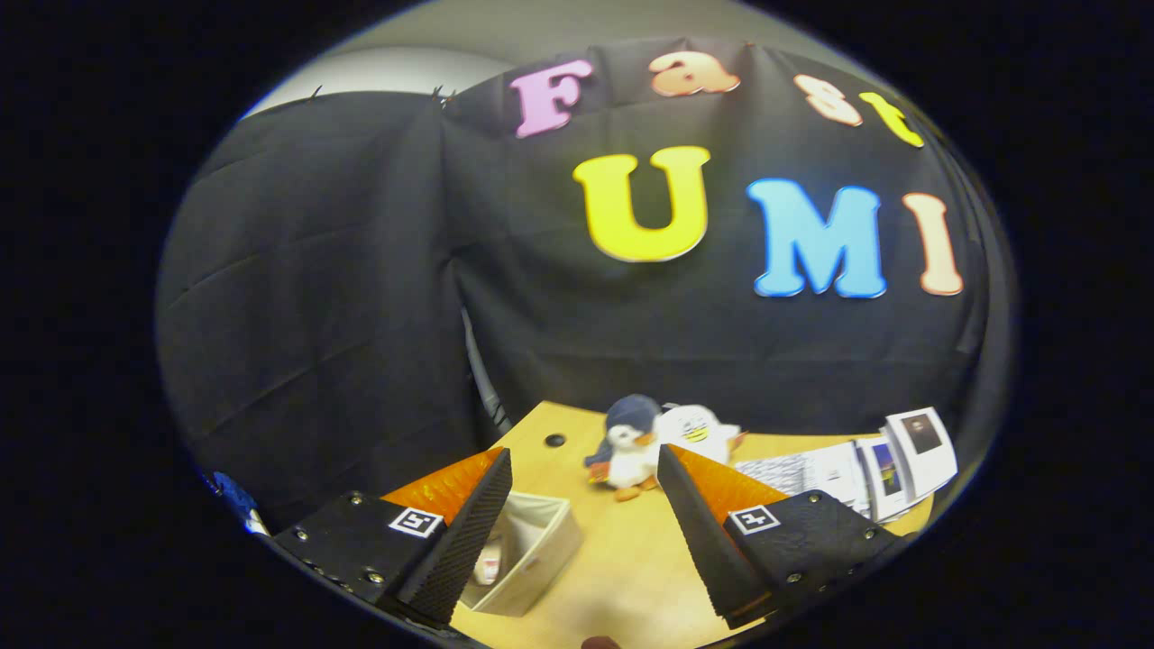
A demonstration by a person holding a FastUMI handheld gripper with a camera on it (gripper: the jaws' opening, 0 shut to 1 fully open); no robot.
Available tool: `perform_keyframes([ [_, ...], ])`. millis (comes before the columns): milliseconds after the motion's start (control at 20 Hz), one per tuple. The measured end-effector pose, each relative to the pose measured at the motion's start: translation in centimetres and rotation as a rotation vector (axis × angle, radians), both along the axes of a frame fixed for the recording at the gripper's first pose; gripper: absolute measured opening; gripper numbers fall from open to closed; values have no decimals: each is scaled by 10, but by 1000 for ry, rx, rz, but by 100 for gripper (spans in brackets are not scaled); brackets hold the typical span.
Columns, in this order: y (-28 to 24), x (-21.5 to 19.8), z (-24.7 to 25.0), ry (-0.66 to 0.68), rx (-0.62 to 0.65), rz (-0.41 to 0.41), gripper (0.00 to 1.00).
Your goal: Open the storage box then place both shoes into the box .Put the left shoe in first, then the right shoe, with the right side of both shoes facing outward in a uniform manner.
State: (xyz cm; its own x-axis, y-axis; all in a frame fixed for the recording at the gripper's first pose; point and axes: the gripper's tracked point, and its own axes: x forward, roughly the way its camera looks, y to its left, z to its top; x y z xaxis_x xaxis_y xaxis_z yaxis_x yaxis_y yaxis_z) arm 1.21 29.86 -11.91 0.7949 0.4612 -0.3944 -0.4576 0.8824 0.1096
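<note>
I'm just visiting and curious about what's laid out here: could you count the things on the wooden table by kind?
Plush penguins: 2, one dark-hooded and one white, beyond the open fingers.
Beige fabric box: 1, by the left finger.
Printed paper sheets: 1 pile, number of sheets unclear.
Total: 4 on the table.

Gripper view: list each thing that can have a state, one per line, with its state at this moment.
gripper: open, fingers wide apart, holding nothing, raised above the table.
storage box: open at the top, standing on the wooden table beside the left finger; something pale lies inside, too hidden to identify.
penguin plush: upright, beyond the fingers.
white plush: leaning against the penguin.
papers: spread on the table's far side.
</note>
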Motion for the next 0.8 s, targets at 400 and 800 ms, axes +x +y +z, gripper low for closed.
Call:
perform_keyframes([
  [400,-159,27,86,-278,-16,-345,99],
  [800,-189,30,86,-261,-24,-385,99],
])
